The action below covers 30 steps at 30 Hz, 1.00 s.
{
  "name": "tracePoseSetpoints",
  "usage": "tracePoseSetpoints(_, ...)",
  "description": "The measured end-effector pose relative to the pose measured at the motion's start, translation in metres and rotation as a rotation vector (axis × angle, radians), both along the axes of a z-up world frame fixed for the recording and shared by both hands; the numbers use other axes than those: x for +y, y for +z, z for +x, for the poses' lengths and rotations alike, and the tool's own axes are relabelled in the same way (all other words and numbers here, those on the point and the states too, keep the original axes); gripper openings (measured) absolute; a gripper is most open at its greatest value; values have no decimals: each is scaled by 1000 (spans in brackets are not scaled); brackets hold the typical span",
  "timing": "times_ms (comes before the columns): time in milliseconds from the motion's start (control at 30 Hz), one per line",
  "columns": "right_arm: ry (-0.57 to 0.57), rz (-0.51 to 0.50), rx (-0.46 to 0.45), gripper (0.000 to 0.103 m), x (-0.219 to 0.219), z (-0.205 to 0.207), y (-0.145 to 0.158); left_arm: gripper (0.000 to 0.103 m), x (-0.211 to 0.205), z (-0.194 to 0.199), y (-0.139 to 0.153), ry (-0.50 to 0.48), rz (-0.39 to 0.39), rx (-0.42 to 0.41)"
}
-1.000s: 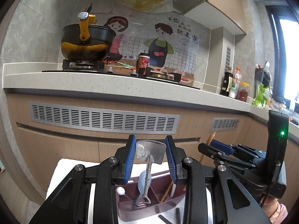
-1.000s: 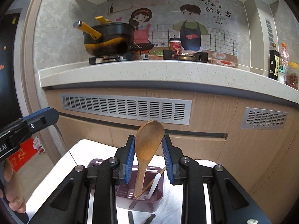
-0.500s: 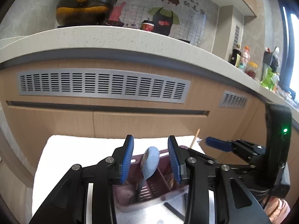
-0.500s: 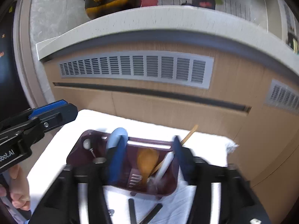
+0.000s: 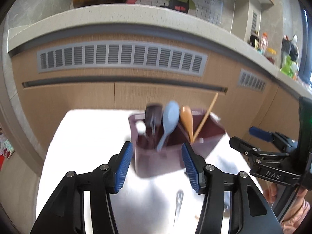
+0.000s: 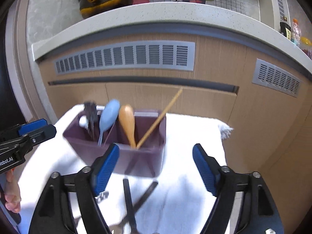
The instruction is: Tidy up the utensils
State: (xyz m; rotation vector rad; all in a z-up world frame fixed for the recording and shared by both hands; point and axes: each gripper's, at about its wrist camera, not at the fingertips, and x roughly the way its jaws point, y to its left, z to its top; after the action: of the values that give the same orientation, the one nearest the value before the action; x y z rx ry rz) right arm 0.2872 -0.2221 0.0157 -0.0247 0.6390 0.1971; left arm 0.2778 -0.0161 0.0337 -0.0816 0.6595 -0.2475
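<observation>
Standing beyond both jaws — utensil holder (image 5: 156,158), jaws just opened, nothing between.

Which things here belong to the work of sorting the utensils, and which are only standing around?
For the job:
- purple holder
- blue spoon and wooden spoon, standing in it
- thin wooden stick, leaning in it
- black pieces lying on the white cloth
- left claw and right claw, both open and empty

Just there:
- pot on the counter
- bottles
</observation>
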Motion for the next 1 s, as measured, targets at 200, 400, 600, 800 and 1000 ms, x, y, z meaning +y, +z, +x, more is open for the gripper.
tracePoseSetpoints(200, 3, -39, -17, 93, 5, -40, -14, 59, 0, -36, -21, 0, 9, 38)
tracePoseSetpoints(400, 35, -106, -10, 98, 15, -62, -33, 63, 1, -54, -43, -11, 6, 103)
tracePoseSetpoints(600, 32, -109, 51, 98, 9, -64, -57, 64, 11, -62, -53, -7, 13, 130)
tracePoseSetpoints(800, 156, -120, 136, 98, 6, -72, -74, 64, 25, -70, -71, -23, 29, 185)
tracePoseSetpoints(1000, 198, -166, 184, 71, 20, -72, -80, 64, 25, -78, -88, -46, 39, 230)
